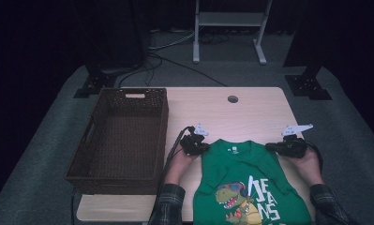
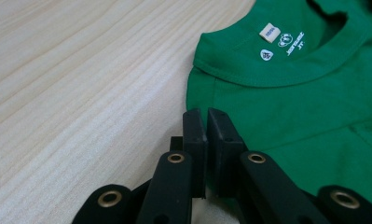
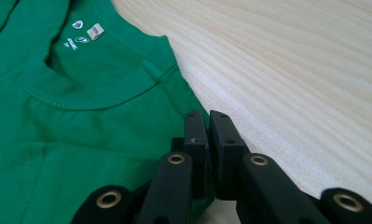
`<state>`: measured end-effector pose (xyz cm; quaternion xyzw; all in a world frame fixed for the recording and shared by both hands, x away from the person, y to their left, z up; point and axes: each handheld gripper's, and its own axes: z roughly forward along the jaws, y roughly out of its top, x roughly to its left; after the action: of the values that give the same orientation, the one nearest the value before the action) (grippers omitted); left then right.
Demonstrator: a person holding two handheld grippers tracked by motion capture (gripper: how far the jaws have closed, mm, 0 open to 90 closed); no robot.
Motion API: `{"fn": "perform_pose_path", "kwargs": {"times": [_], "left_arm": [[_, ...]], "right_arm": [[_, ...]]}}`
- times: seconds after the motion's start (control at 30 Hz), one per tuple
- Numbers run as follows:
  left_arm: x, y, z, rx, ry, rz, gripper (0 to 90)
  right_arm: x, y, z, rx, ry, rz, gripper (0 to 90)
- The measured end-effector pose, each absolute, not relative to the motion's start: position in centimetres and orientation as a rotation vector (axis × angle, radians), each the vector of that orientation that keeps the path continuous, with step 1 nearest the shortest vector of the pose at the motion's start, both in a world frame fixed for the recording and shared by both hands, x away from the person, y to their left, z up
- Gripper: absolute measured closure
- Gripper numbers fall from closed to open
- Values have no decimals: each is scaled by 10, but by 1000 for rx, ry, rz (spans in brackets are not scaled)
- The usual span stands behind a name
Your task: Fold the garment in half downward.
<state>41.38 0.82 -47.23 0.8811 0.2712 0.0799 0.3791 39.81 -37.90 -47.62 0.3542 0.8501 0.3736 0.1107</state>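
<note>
Left hand-held gripper: the left hand-held gripper (image 1: 197, 145) sits at the green T-shirt's (image 1: 250, 187) shoulder edge on the person's left; in the left gripper view its jaws are pressed together at the hem (image 2: 198, 122), seemingly pinching cloth.
Right hand-held gripper: the right hand-held gripper (image 1: 282, 148) mirrors it at the other shoulder; in the right gripper view the jaws are clamped shut on the fabric edge (image 3: 201, 122).
Shirt's place: flat on the wooden surface (image 1: 250, 110), right of the brown wicker basket (image 1: 123, 136), its lower part running off the near edge.
Way it points: collar (image 1: 232, 149) towards the far side, dinosaur print (image 1: 234, 199) towards the person; long axis runs from near to far, roughly square to the front edge.
Risk, thin bite: both grips look to be on the very edge, so a lift could let one shoulder slip out.
Risk, uneven pull: if one hand rises ahead, the shirt would likely skew and bunch.
Risk, drag: the hanging hem may catch on the edge of the surface.
</note>
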Motion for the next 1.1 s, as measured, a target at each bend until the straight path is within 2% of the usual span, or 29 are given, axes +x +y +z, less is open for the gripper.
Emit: {"fn": "perform_pose_path", "kwargs": {"times": [0.63, 0.83, 0.93, 1.1], "left_arm": [[456, -5, -470, 2238, 908, 467, 869], [467, -5, -469, 2221, 957, 450, 877], [467, -2, -467, 2185, 980, 402, 880], [458, 5, -442, 2102, 972, 393, 881]], "right_arm": [[453, -359, -472, 1137, 2411, 987, 889], [465, -357, -472, 1193, 2389, 989, 891], [465, -356, -470, 1199, 2391, 971, 894], [457, -357, -452, 1173, 2352, 1034, 895]]}}
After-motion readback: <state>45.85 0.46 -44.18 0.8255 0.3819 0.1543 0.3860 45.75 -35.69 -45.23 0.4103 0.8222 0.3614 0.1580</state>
